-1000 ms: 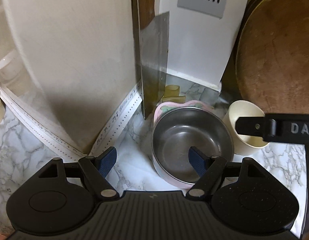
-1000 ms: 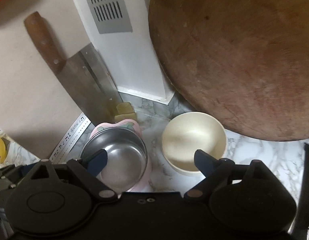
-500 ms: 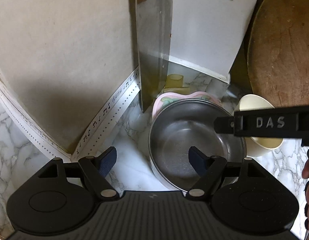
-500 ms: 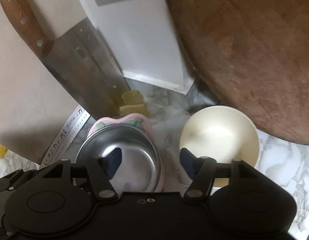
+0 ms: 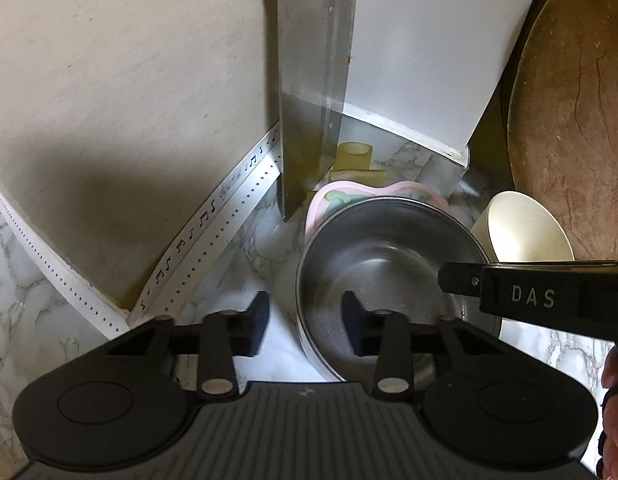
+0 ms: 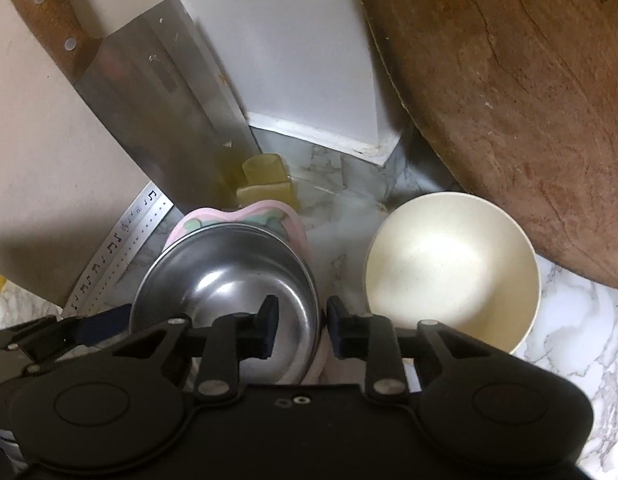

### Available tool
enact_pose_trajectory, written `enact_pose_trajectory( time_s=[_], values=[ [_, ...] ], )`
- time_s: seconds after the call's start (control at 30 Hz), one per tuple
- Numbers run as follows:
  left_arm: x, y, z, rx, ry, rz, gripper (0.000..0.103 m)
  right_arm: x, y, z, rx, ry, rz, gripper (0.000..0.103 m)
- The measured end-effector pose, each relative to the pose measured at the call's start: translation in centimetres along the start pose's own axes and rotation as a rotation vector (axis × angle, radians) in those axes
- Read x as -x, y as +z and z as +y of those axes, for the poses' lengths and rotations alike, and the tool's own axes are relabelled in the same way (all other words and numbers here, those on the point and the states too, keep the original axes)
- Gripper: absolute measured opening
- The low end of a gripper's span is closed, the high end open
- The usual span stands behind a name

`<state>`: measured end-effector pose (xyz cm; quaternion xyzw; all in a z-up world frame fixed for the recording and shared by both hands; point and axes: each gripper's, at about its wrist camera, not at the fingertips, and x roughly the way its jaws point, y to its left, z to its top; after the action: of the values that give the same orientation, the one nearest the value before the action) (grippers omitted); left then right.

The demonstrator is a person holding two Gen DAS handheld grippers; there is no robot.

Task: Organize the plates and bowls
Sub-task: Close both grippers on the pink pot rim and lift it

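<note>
A steel bowl (image 5: 389,256) (image 6: 229,280) sits in a pink plate (image 5: 341,196) (image 6: 269,216) on the marble counter. A cream bowl (image 5: 521,232) (image 6: 449,272) stands just to its right. My left gripper (image 5: 305,328) straddles the steel bowl's left rim. Its jaws are closing, with a gap still showing beside each pad. My right gripper (image 6: 301,328) straddles the steel bowl's right rim and the plate's edge. Its jaws are closing too, and the pads do not clearly press.
A cleaver (image 5: 313,100) (image 6: 157,120) leans against the wall behind the plate. A big round wooden board (image 6: 509,100) leans at the right, over the cream bowl. A small yellow piece (image 6: 265,184) and a white housing (image 5: 409,60) stand at the back. A person's fingers (image 5: 615,400) show at the right edge.
Both grippers have come down closer to the steel bowl and their jaws have narrowed. The right gripper's jaws drew in from spanning both bowls to the steel bowl's right rim.
</note>
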<state>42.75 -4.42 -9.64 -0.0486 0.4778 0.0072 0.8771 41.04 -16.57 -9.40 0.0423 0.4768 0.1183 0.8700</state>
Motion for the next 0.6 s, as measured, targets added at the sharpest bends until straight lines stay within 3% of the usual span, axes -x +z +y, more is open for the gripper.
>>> enact_pose_trajectory(
  time_s=[0.13,0.27,0.6],
  values=[
    [-0.12,0.29,-0.13,-0.001,0.005,0.001,0.018,0.19,-0.2,-0.01,0.008,-0.017,-0.002,0.017],
    [-0.25,0.26,-0.2,-0.004,0.004,0.005,0.011,0.4,-0.25,0.06,0.023,-0.047,-0.008,0.007],
    [0.4,-0.22,-0.12,-0.019,0.002,-0.009,0.007,1.02,-0.96,0.66,0.037,-0.091,-0.016,0.006]
  ],
)
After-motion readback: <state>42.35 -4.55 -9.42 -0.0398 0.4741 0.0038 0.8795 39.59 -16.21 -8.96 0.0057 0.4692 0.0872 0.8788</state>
